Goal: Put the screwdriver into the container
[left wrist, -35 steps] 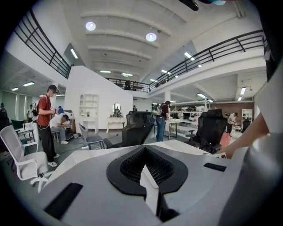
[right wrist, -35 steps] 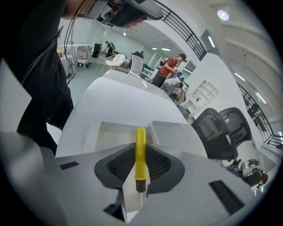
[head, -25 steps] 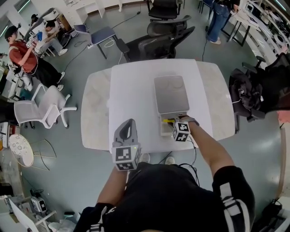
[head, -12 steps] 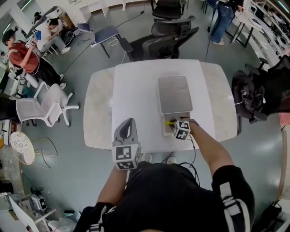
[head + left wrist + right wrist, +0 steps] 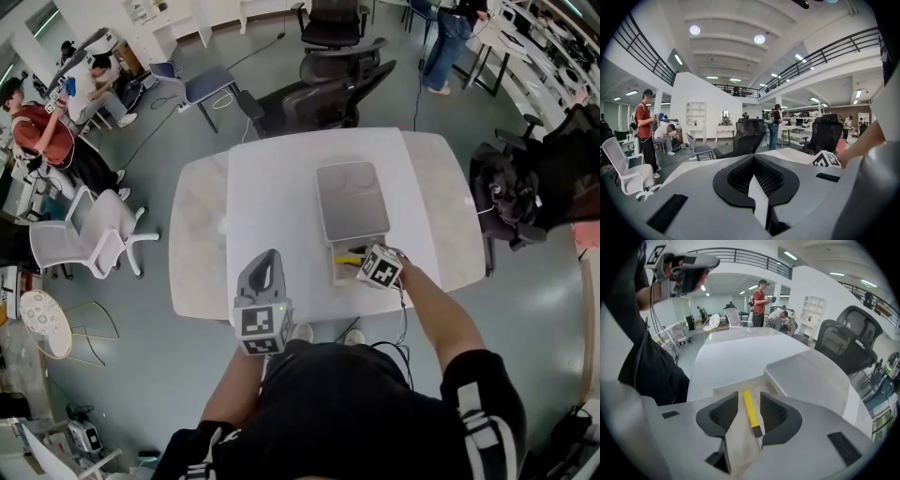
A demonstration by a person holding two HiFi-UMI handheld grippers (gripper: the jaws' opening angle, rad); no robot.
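1. Right claw (image 5: 749, 401) points steeply down over the near right part of the worktop (image 5: 272, 206). Its jaws have just been opening and now stand apart, released.
2. Between those jaws, with a gap on each side, lies the screwdriver (image 5: 750, 412). It has a slim bright yellow handle, a short dark collar and a thin metal shaft that runs back under the claw. Neither pad presses on it.
3. It rests flat on the floor of the container (image 5: 729, 389), a shallow pale tray with low walls and an open top.
4. Left claw (image 5: 753, 178) hangs at the near edge of the worktop, left of the container and well apart from it. It points almost level, its jaws clenched together with nothing between them.
5. In the head view the container sits just inside the near edge of the worktop, right of the middle. A wider grey lid (image 5: 352, 200) lies flat just beyond its far wall.
6. Left of the container and lid, the white surface is bare out to the left edge and on to the far edge.
7. A black office chair (image 5: 323, 89) stands beyond the far edge. A white chair (image 5: 80, 225) stands off to the left, well apart from the worktop.
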